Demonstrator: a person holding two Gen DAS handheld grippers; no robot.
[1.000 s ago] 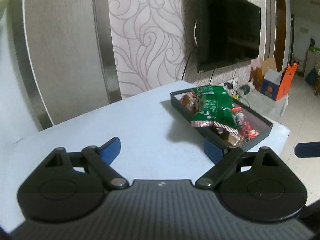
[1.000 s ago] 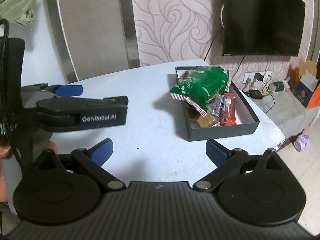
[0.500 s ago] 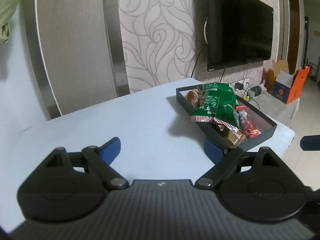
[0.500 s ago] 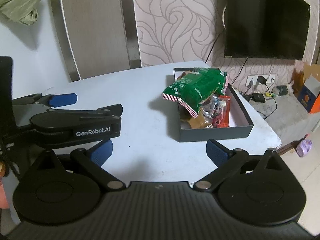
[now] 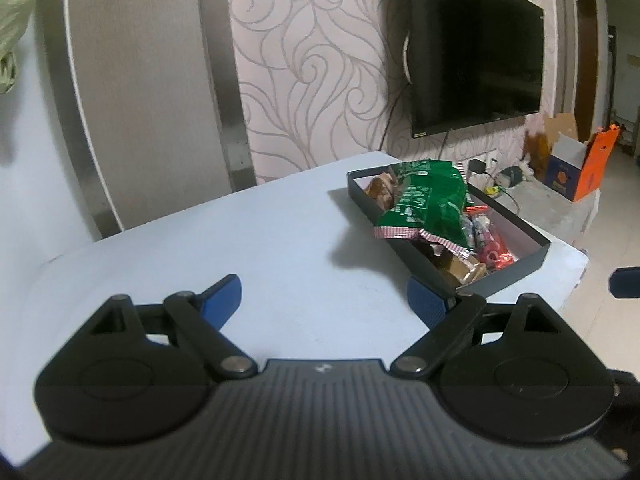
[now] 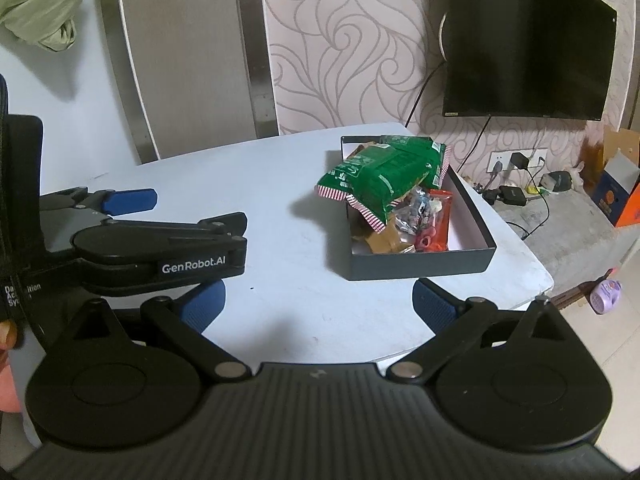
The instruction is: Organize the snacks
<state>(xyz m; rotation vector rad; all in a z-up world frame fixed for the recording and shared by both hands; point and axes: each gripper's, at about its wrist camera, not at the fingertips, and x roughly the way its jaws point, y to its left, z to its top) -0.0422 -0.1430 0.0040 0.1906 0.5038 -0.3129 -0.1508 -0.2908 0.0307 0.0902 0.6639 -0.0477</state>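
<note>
A dark grey snack box (image 5: 516,268) (image 6: 420,266) sits at the far right of the pale blue table (image 5: 260,248) (image 6: 260,184). A green snack bag (image 5: 428,204) (image 6: 384,176) lies on top of it and overhangs its left wall. Under the bag are a red packet (image 6: 436,220) and brown packets (image 6: 384,242). My left gripper (image 5: 324,300) (image 6: 180,216) hangs open over the bare table, left of the box. My right gripper (image 6: 320,306) is open too, short of the box's near wall. Nothing is between the fingers of either.
A black TV (image 6: 528,40) hangs on the patterned wall behind the table. Plugs and cables (image 6: 512,184) lie on a low ledge to the right, next to an orange and blue carton (image 5: 576,172). A purple bottle (image 6: 606,296) is on the floor. A green cloth (image 6: 44,4) hangs at top left.
Both grippers drifted slightly sideways, jaws unchanged. The left gripper now reaches further into the right wrist view. The box and snacks have not moved.
</note>
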